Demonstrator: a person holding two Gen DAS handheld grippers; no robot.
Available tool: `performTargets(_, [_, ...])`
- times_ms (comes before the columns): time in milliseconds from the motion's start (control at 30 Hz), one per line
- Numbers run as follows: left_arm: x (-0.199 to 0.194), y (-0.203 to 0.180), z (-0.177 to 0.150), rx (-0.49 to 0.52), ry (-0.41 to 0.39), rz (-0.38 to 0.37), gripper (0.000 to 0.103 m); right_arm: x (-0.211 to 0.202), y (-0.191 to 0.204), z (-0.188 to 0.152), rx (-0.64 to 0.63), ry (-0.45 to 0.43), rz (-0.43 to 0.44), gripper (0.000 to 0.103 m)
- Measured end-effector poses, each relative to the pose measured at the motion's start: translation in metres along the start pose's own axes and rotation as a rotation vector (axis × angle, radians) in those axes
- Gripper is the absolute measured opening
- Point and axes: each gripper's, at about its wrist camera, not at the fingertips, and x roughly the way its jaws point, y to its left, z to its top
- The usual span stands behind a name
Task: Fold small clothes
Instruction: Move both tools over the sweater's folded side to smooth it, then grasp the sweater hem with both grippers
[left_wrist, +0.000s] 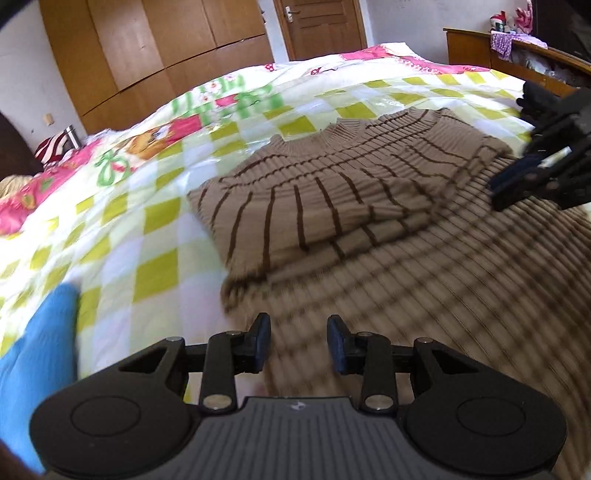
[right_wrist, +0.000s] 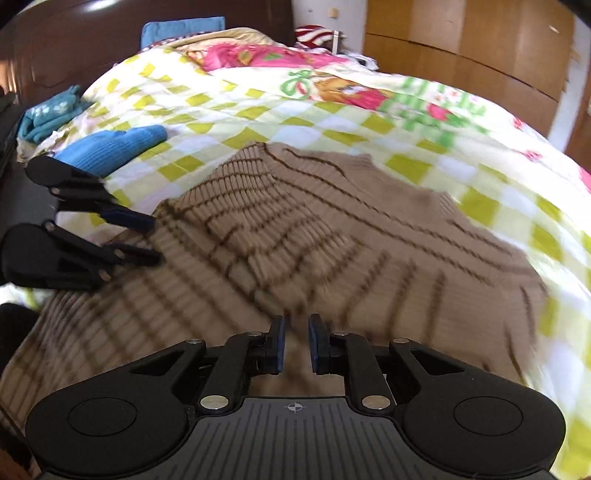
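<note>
Left wrist view: my left claw (left_wrist: 298, 343) hovers narrowly parted and empty above the brown striped sweater (left_wrist: 332, 192), which lies on the checked bedspread (left_wrist: 147, 229). My right claw (right_wrist: 296, 341), barely parted, also hovers empty above it. Blur smears the sweater's near hem.

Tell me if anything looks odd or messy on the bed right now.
Nothing is damaged or spilled. The brown striped sweater lies on the checked quilt with its sleeves folded across, and a blue garment sits loose beside it.
</note>
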Motion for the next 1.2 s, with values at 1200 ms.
performTargets(1200, [-0.046,-0.011,-0.055,-0.414,0.253,-0.388,0.023,-0.096,-0.03,-0.132,0.829,0.025,0.356,0.006])
